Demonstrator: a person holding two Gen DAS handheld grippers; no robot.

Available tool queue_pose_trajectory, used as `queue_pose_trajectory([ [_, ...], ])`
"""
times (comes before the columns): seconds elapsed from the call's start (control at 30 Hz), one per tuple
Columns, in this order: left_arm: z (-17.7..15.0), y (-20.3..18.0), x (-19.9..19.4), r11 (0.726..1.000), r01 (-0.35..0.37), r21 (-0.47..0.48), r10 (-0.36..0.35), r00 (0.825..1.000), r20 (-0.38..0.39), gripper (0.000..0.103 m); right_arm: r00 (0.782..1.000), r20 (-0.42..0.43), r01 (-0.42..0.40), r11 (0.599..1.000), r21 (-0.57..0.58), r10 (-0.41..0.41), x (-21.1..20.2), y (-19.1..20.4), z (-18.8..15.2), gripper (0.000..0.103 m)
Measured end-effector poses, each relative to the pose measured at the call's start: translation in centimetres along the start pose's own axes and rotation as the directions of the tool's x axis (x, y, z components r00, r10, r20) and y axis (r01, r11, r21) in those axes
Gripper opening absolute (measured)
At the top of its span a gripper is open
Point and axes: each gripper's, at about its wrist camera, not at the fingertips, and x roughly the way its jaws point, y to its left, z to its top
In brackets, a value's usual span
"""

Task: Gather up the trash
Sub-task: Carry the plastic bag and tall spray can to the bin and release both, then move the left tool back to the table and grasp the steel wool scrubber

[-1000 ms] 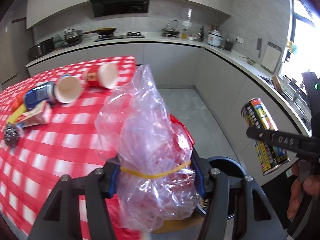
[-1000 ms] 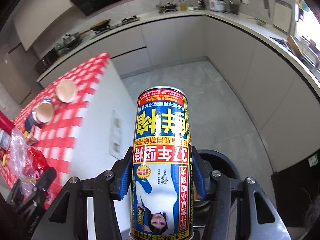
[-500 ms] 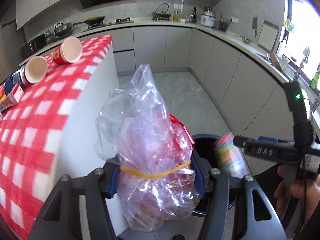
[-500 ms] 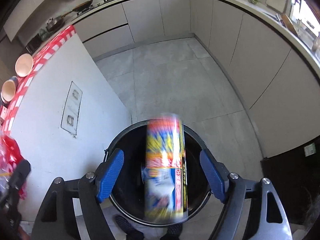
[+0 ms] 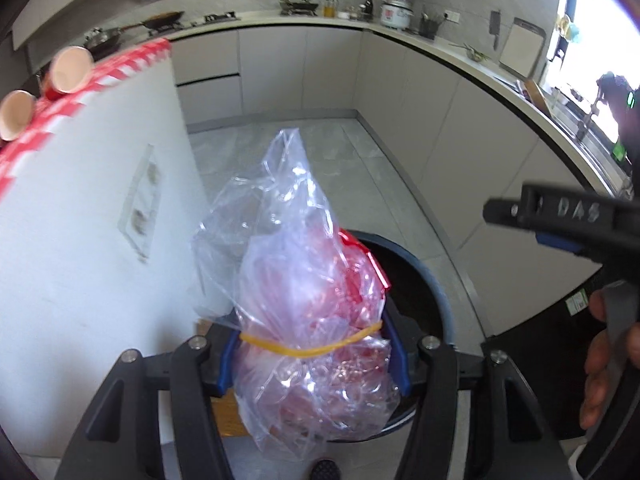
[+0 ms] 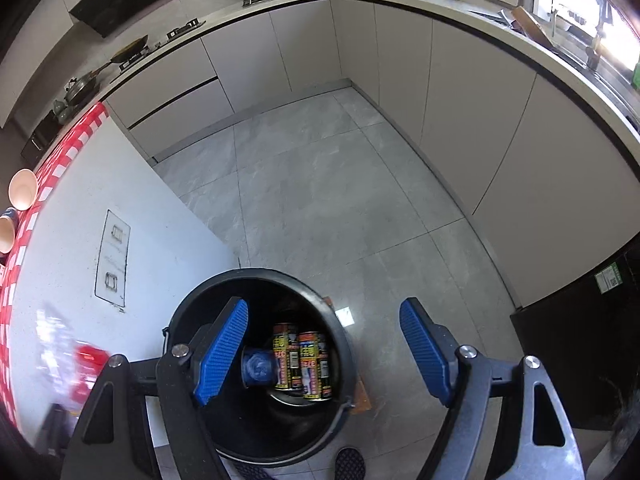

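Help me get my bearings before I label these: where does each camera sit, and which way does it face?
Left wrist: on the left gripper, looking down at the bin; its jaws, opening, flank the plastic bag; a hand shows.
Right wrist: on the right gripper, jaws open and empty, looking down into the bin at cans.
Shared: bin, checked table, kitchen counter.

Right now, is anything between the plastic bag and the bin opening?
Nothing visible blocks it. The left gripper, its jaws opening, has the bag between them over the bin. The right gripper is open and empty above the same opening, beside the bag rather than under it.
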Motion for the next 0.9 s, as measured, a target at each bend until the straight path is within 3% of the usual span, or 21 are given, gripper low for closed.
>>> queue_pose_trajectory([
  [0.07,0.0,-1.2,1.1,1.000,0.016,0.013,-0.016,1.000,-0.015,0.074,1.000,0.008,0.004,1.000,0.003,-0.004,-0.4,-0.7,0.1,0.080],
  [0.13,0.3,-1.5,1.2,1.000,0.004,0.002,-0.004,1.000,-0.013,0.097,1.000,0.012,0.014,1.000,0.002,-0.014,-0.8,-1.1,0.3,0.080],
  [0.17,0.7,-1.5,0.8,1.000,-0.006,-0.009,0.006,1.000,0.002,0.100,1.000,0.015,0.012,1.000,0.003,-0.012,-1.1,-1.2,0.4,0.080],
  [0.7,4.4,3.6,-4.7,0.992,-0.110,-0.068,0.116,0.988,0.101,0.100,0.997,0.061,-0.039,0.999,0.006,0.039,-4.6,1.7,2.4,0.083],
  [0.9,5.6,7.0,-7.2,0.983,-0.148,-0.105,0.162,0.977,0.139,0.100,0.991,0.092,-0.091,0.995,-0.042,0.094,-6.4,5.8,3.5,0.083],
])
